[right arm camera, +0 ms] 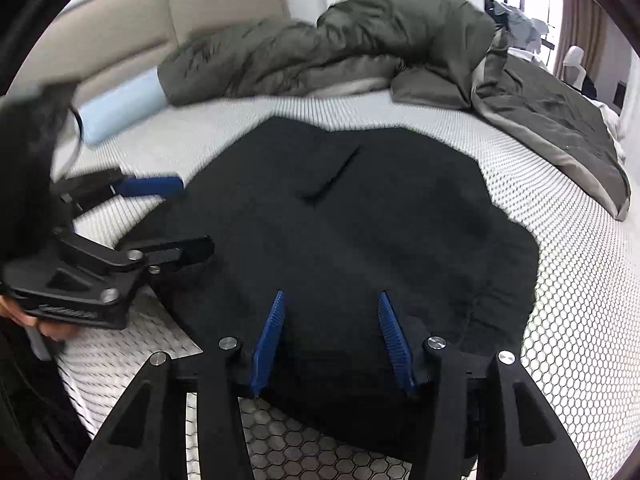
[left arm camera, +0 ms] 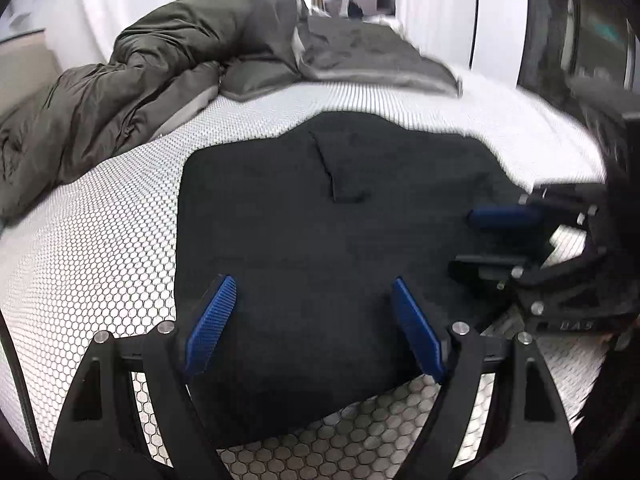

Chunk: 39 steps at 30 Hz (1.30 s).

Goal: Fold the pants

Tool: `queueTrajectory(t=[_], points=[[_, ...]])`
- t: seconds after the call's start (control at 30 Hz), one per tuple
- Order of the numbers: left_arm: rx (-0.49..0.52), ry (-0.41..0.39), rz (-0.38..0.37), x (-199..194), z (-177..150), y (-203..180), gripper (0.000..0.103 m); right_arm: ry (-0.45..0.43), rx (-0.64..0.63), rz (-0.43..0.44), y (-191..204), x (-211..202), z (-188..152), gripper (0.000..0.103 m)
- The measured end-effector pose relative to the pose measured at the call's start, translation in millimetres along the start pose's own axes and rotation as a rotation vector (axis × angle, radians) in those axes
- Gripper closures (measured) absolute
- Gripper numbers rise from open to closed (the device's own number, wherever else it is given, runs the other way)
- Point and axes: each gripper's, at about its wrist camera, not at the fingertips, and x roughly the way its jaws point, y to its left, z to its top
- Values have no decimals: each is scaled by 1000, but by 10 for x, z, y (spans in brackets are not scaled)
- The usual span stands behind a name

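Black pants [left arm camera: 320, 220] lie in a folded, flattened heap on a white honeycomb-patterned mattress [left arm camera: 100, 248]; a seam or pocket slit shows near the heap's far end. My left gripper [left arm camera: 314, 280] hovers over the near edge of the pants, its blue pads wide apart with nothing pinched. My right gripper [right arm camera: 331, 294] stands over the near edge of the pants [right arm camera: 360, 220] too, pads partly apart and not pressing cloth. Each gripper also shows in the other's view: the right gripper [left arm camera: 468, 240] at the pants' right side, the left gripper [right arm camera: 196, 216] at their left side.
A crumpled olive-grey duvet [left arm camera: 160, 80] fills the far side of the bed and runs along the right [right arm camera: 560, 120]. A light blue roll [right arm camera: 120, 104] lies by the beige headboard [right arm camera: 180, 12]. A hand [right arm camera: 40, 328] holds the left gripper.
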Motion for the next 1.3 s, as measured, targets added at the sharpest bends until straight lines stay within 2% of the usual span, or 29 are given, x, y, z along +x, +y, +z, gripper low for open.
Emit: queueTrajectory(t=[0.13, 0.27, 0.33, 0.37, 0.47, 0.53, 0.6, 0.73, 0.87, 0.93, 0.97, 1.03, 1.07, 1.17, 1.23, 1.3], points=[[-9, 33, 14, 63, -76, 14, 22, 25, -38, -106, -58, 31, -74, 53], [-11, 33, 22, 65, -107, 26, 21, 16, -53, -132, -181, -87, -162, 53], [-8, 32, 28, 77, -101, 30, 21, 10, -67, -191, -205, -126, -207, 51], [-6, 32, 31, 98, -75, 54, 21, 7, -60, -193, -229, -126, -219, 51], [-12, 30, 33, 96, -59, 67, 21, -25, 3, -143, -327, -186, -192, 47], [-20, 27, 26, 78, -44, 84, 21, -69, 77, -88, -424, -289, -149, 40], [-43, 25, -1, 56, -1, 147, 21, -109, 143, -72, -550, -358, -83, 32], [-209, -7, -28, 45, 174, 507, 21, -141, 285, -58, -888, -354, 39, 29], [-334, -23, -11, 134, 362, 874, 21, -136, 494, 13, -1343, -195, 90, 29], [-348, -11, -8, 248, 483, 968, 23, -121, 553, 75, -1474, -70, 118, 33], [-343, 4, -4, 330, 534, 993, 25, -101, 568, 88, -1504, 16, 134, 40], [-338, 62, 6, 539, 573, 1028, 37, -80, 558, 45, -1489, 102, 178, 47], [-347, 90, -1, 642, 557, 1053, 38, -74, 526, 15, -1445, 140, 205, 52], [-380, 99, -29, 716, 516, 1125, 39, -101, 454, -30, -1323, 119, 280, 67], [-381, 95, -18, 716, 510, 1154, 39, -109, 440, -50, -1313, 112, 322, 68], [-390, 94, -13, 715, 466, 1172, 38, -66, 450, -68, -1350, 239, 307, 67]])
